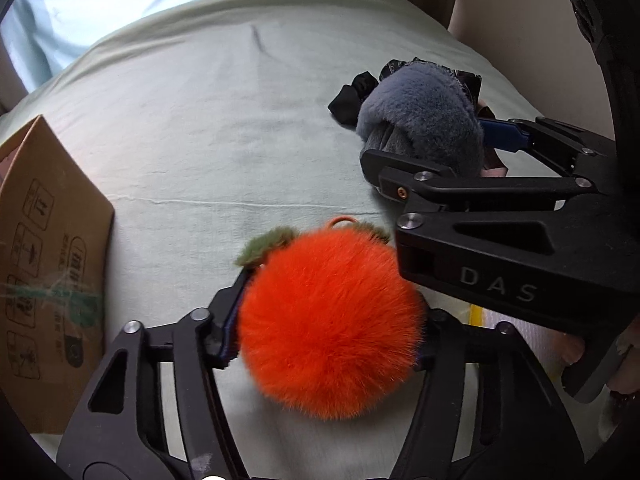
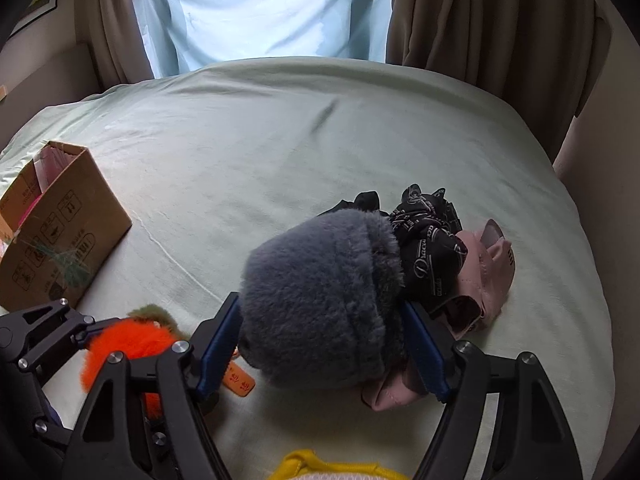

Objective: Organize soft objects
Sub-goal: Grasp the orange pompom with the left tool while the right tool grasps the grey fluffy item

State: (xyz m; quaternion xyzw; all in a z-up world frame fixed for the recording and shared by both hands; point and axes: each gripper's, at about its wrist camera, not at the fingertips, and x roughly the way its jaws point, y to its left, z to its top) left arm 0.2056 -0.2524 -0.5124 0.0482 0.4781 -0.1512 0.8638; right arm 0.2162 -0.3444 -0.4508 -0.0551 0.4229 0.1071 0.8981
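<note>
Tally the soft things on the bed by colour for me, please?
Orange: 1, fluffy pompom
Grey: 1, plush hat
Black: 1, printed scarf
Pink: 1, cap
Yellow: 1, item at the frame edge, kind unclear
Total: 5

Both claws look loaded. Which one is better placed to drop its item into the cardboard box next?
Left, probably. The left claw grips the orange pom-pom nearer the cardboard box. The right claw holds the grey plush on the far side, beside the leftover pile.
</note>
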